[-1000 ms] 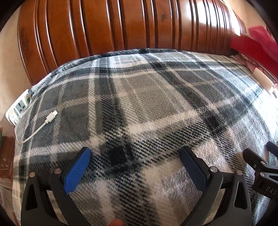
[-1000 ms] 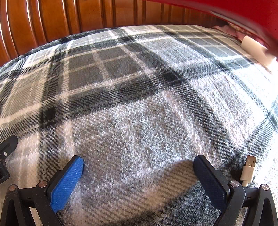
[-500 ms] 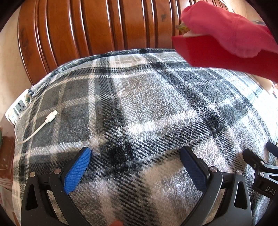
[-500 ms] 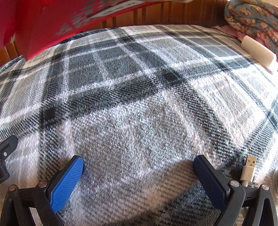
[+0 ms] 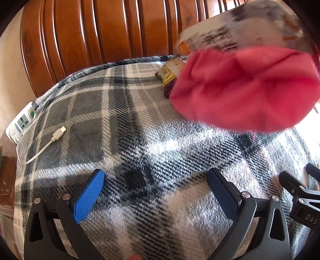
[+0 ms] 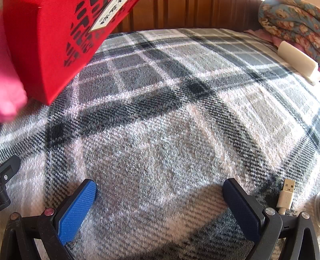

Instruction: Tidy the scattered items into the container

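A grey, black and white plaid fleece blanket (image 5: pixel 140 140) covers the bed and fills both views; strong sunlight bleaches its right side in the left wrist view. Beyond the jaws, a ribbed reddish-brown wooden headboard (image 5: pixel 104 32) rises at the far edge of the blanket. Far off to the left of the left gripper (image 5: pixel 156 192) a white power strip (image 5: pixel 20 124) lies at the blanket's edge, and a white cable (image 5: pixel 54 138) with a small plug lies on the plaid near it.

The left gripper's blue-padded jaws stand wide apart with nothing between them, low over the blanket. The right gripper (image 6: pixel 160 198) is likewise spread wide and holds nothing. Just outside its right jaw a white USB plug (image 6: pixel 286 196) rests on the fleece. Far ahead and to the right lie a cream-white oblong object (image 6: pixel 296 58) and a bundle of blue floral fabric (image 6: pixel 290 18).

The red box (image 6: pixel 48 44), tilted, is in the air above the blanket, ahead and well to the left of the right jaws. Its face bears black printed shapes and a pale label with dark characters, too skewed and blurred to read. In the left wrist view it appears ahead and to the right of the jaws, motion-blurred, with a person's pink-red sleeve (image 5: pixel 244 88) in front of it and a yellow printed packet (image 5: pixel 170 74) beside the sleeve; the packet's print is illegible. On the black part at the right edge of that view the letters "DAS" can be read.
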Motion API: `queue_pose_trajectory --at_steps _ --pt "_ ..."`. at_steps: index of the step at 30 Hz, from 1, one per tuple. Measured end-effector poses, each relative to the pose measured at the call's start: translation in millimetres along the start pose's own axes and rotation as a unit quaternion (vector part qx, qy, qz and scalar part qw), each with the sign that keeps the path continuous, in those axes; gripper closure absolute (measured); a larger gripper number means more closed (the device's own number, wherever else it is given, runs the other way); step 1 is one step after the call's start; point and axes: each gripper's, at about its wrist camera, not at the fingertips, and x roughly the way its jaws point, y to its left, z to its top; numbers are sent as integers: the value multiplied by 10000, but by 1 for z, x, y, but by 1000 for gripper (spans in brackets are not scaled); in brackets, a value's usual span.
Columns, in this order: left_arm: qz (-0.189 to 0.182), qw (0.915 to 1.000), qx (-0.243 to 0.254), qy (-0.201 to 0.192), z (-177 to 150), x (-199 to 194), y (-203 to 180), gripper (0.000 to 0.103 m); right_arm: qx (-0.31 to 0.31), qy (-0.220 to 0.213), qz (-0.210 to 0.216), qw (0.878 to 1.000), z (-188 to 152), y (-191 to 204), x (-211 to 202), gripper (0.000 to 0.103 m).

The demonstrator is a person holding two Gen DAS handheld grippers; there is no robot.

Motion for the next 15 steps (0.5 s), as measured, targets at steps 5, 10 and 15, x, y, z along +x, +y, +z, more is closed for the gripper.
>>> queue_pose_trajectory --at_steps 5,10,15 --pt "-2 10000 -2 -2 0 0 0 0 -1 0 1 10000 0 -1 0 0" --pt "-4 10000 -3 -3 0 0 0 0 -1 -1 3 10000 0 -1 0 0" --pt "11 10000 12 1 0 0 -1 0 -4 0 2 10000 -1 -2 -1 0"
